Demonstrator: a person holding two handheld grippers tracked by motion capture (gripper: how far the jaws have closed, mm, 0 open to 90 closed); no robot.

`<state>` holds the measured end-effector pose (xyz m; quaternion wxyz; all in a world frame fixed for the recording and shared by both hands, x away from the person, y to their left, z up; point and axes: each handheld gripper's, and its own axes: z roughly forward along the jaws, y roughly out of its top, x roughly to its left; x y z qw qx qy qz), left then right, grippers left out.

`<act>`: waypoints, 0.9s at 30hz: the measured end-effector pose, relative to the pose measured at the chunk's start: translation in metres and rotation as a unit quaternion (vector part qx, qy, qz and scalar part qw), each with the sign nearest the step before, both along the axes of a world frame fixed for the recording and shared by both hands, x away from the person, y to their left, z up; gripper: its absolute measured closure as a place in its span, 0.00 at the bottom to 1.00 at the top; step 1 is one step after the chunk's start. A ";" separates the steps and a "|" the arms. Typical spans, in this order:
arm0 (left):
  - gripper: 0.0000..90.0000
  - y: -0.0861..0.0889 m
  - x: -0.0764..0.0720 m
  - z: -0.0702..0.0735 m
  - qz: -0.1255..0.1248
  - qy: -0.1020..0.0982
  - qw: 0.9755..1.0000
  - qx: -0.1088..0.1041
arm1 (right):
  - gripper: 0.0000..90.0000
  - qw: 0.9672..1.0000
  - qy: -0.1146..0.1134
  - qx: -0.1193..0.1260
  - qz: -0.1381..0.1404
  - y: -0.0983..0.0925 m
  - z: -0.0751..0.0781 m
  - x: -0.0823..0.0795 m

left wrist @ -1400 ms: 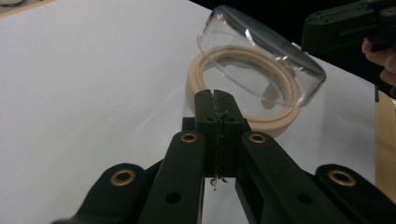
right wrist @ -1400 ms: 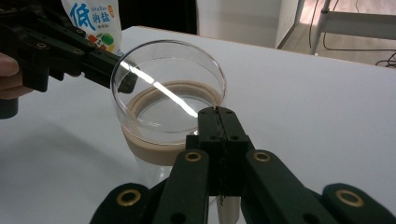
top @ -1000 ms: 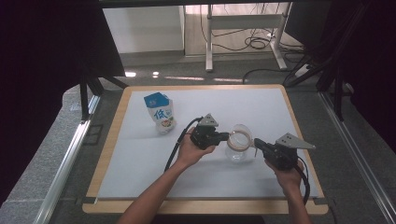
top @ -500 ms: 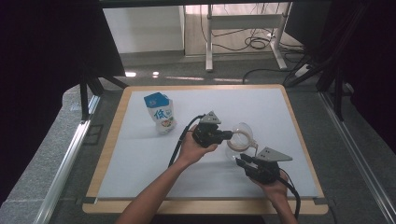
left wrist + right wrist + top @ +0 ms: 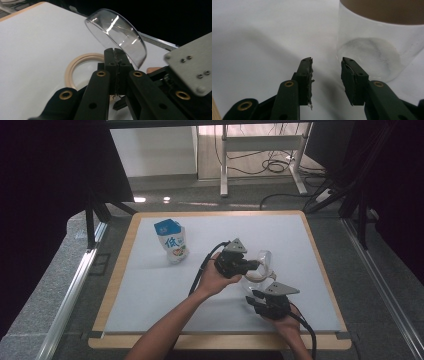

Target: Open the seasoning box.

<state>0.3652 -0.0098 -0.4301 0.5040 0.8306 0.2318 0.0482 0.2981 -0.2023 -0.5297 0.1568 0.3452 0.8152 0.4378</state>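
Lid lifted off jar

My left claw point(image 5: 116, 53) pinches the clear domed plastic lid point(image 5: 117, 32); my right claw point(image 5: 327, 66) has just been opening, empty, the clear glass jar point(image 5: 377, 47) at 1 o'clock.

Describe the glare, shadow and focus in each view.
High view: dark surround, evenly lit white table. Left gripper view: bright glare streaks on the clear lid, which is sharp. Right gripper view: a soft diagonal shadow crosses the table; the glass jar looks hazy.
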 end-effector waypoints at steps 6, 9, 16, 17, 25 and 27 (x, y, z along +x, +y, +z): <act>1.00 -0.018 -0.006 0.003 -0.019 -0.005 1.000 0.005 | 0.67 1.000 -0.002 0.001 -0.004 -0.001 0.002 0.000; 1.00 -0.024 -0.009 0.005 -0.028 -0.009 1.000 0.010 | 0.66 1.000 -0.006 0.002 -0.003 -0.002 0.002 0.000; 1.00 -0.025 -0.010 0.006 -0.030 -0.013 0.999 0.012 | 0.66 1.000 -0.006 0.000 -0.005 -0.003 0.002 0.001; 1.00 -0.020 -0.009 0.006 -0.025 -0.013 1.000 0.008 | 0.66 1.000 -0.005 0.000 -0.004 -0.003 0.002 0.001; 0.87 0.013 -0.010 0.003 0.005 -0.012 1.000 -0.007 | 0.61 1.000 -0.001 -0.004 0.000 0.000 0.002 0.000; 0.81 0.025 -0.011 0.001 0.013 -0.005 1.000 -0.011 | 0.61 1.000 0.000 -0.004 0.002 0.001 0.002 0.000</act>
